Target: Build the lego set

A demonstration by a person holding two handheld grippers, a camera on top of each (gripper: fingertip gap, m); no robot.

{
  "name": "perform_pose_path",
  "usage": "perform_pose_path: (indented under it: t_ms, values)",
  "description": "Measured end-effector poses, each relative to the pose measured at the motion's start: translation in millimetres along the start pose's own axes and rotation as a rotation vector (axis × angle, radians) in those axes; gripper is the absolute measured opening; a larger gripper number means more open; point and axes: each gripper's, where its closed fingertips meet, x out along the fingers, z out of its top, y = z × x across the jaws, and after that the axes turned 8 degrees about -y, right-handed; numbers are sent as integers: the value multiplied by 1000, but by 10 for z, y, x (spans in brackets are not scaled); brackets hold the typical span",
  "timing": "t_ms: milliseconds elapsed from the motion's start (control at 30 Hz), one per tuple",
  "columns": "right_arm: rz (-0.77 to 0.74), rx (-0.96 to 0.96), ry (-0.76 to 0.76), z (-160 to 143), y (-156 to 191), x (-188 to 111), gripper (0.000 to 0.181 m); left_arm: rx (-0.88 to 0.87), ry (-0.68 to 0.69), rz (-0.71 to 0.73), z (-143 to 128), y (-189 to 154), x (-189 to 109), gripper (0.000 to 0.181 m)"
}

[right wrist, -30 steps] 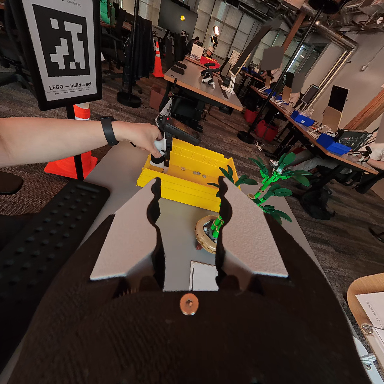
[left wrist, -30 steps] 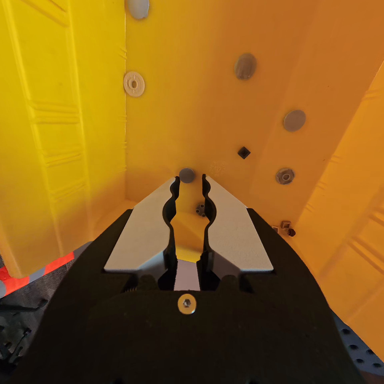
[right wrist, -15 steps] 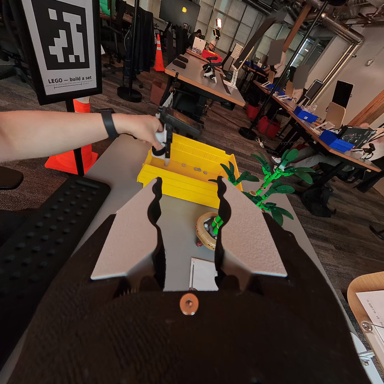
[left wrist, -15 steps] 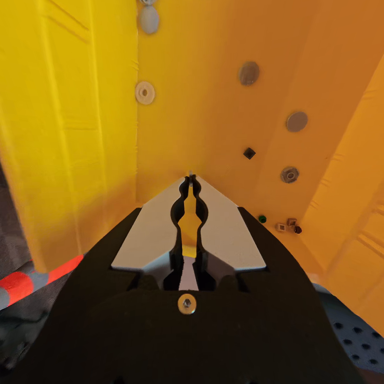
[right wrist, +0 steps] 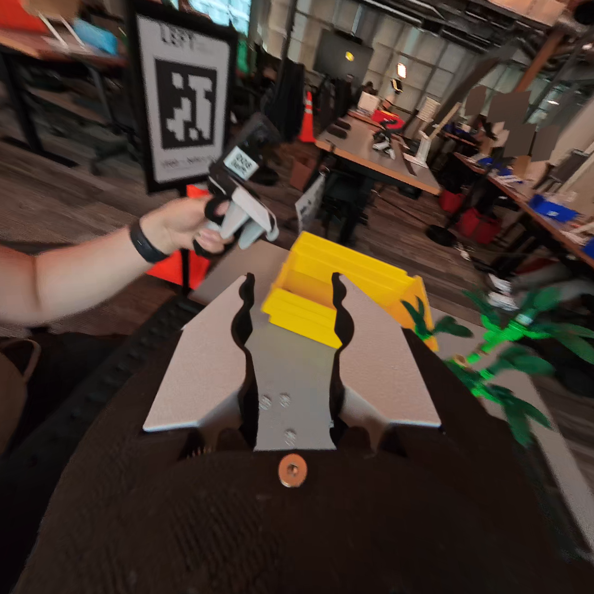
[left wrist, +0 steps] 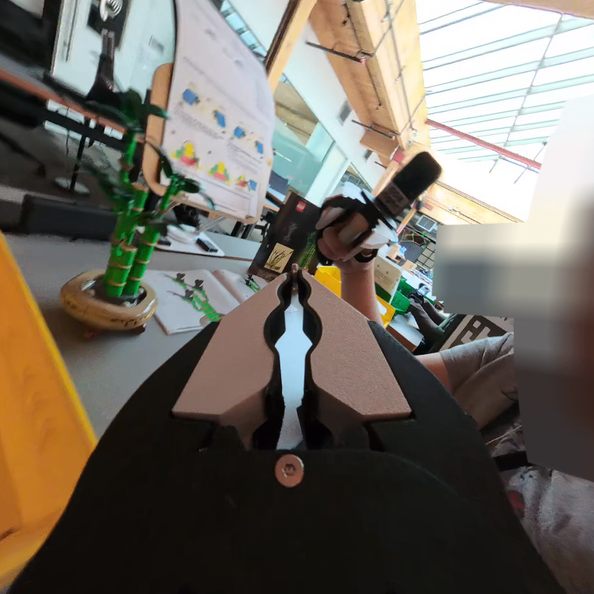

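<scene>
My left gripper (left wrist: 295, 274) is shut, pinching a small pale lego piece (left wrist: 294, 267) at its fingertips, lifted above the grey table beside the yellow parts bin (left wrist: 35, 385). It also shows in the right wrist view (right wrist: 247, 225), held in a hand high above the table, left of the bin (right wrist: 340, 289). The lego bamboo plant (left wrist: 128, 244) stands in its tan pot (left wrist: 106, 310) ahead to the left; its green leaves (right wrist: 514, 337) are blurred in the right wrist view. My right gripper (right wrist: 291, 279) is open and empty over the table, and shows in the left wrist view (left wrist: 369, 221).
An open instruction booklet (left wrist: 193, 295) lies beside the pot. A dark lego box (left wrist: 289, 234) and a clipboard with a picture sheet (left wrist: 218, 128) stand behind it. A marker sign on a stand (right wrist: 183, 109), an orange cone and a black mat (right wrist: 106, 376) are left of the table. My right fingertips sit around 12 centimeters from my left ones.
My left gripper closed on a small piece inside the yellow bin, then lifted out and swung toward the bamboo plant. My right gripper stayed open and shifted a little.
</scene>
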Motion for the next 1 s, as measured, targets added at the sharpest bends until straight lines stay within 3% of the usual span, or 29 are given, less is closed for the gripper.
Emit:
perform_pose_path:
  t_ms: [133, 300, 433, 667, 733, 833, 900, 1000]
  values:
    - [191, 180, -116, 224, 297, 232, 43, 200, -64, -78, -103, -456, 133, 0]
    - [250, 86, -49, 145, 524, 470, 25, 342, -114, -141, -111, -836, 185, 0]
    - [346, 104, -66, 213, 739, 568, 6, 426, -98, -129, -152, -945, 198, 0]
    - [356, 37, -45, 196, 808, 573, 2, 448, -55, -108, -223, -966, 180, 3]
    - [263, -110, -60, 207, 705, 567, 2, 440, -71, -70, -193, -922, 171, 17]
    - [58, -553, -83, 304, 572, 494, 2, 409, -139, -25, -57, -909, 45, 37]
    - [-119, -881, -91, 486, 542, 422, 1, 403, -157, 2, 1, -907, -100, 40]
    - [-190, -1132, -110, 678, 798, 444, 2, 414, -175, 38, 56, -933, -337, 38]
